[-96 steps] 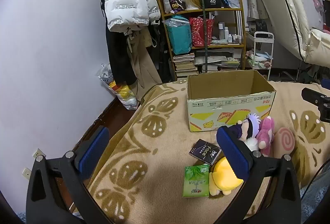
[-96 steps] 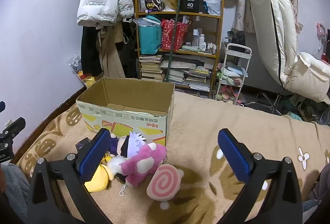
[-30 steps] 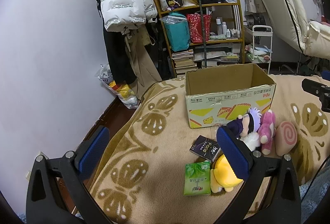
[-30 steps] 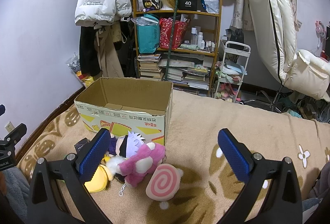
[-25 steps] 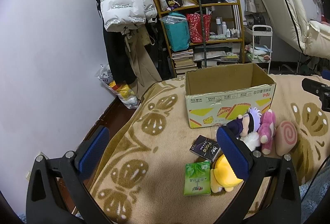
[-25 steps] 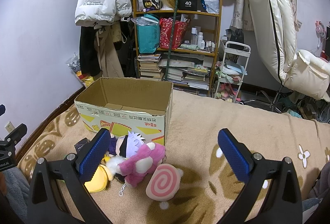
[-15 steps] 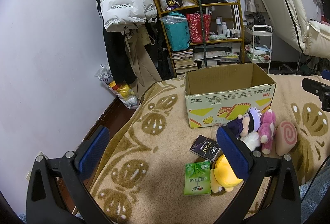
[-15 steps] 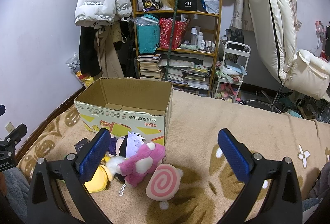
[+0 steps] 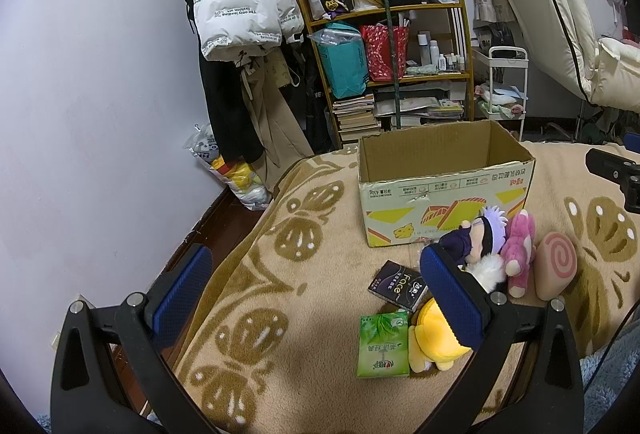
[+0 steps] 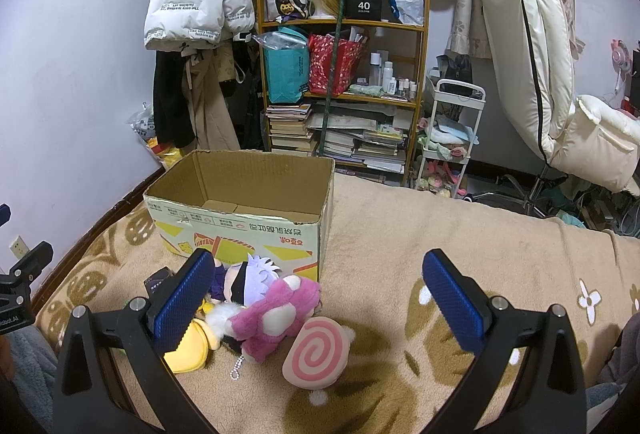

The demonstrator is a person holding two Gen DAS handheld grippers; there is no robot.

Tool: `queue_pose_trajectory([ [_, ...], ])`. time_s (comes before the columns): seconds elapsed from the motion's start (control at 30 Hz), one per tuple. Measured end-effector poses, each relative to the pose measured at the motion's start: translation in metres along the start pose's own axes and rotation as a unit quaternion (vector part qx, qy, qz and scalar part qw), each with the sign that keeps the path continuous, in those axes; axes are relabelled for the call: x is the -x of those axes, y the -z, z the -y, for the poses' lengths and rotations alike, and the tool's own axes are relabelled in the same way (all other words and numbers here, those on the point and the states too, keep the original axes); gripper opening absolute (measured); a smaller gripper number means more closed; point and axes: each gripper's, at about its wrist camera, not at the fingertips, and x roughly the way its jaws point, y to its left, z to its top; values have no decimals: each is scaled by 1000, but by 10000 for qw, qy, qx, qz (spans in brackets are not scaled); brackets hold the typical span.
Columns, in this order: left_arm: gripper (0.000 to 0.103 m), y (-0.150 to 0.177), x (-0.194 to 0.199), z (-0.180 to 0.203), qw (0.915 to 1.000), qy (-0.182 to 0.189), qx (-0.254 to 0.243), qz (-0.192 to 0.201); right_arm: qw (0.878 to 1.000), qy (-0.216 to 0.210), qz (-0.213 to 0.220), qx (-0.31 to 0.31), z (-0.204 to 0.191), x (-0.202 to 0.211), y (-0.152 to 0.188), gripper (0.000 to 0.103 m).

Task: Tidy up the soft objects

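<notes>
Pink bear plush (image 10: 276, 314) lies on the blanket (image 10: 400, 234) just before the open cardboard box (image 10: 248, 210), long axis running toward it, beside the swirl cushion (image 10: 316, 352). Your left gripper (image 9: 316, 298) and right gripper (image 10: 320, 298) both gape wide, empty.

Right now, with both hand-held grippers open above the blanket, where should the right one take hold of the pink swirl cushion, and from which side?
Grip the swirl cushion across its flat faces, coming down from above on its free right side. It leans tilted against the pink plush, so its rim stands up, and the blanket to its right is bare. The right hand-held gripper looks wide enough.
</notes>
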Motion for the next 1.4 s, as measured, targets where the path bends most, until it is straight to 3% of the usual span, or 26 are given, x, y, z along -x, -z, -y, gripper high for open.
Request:
queue_pose_trajectory([
  [0.57,102,6,-7,5,9996,-41,-166,-209,10000,8,-95,-28,4,-11,2,103],
  [0.73,102,7,-21,8,9986,-34,-210,-482,9991,52,-416,-110,12,-24,21,103],
  [1.0,102,12,-52,19,9940,29,-269,-1058,9948,69,-972,-293,16,-42,14,103],
  [1.3,102,24,-88,33,9836,113,-408,-1751,9846,201,-1703,-352,18,-74,18,103],
  [1.4,102,30,-99,37,9793,196,-416,-1973,9773,463,-2054,-228,19,-86,25,103],
])
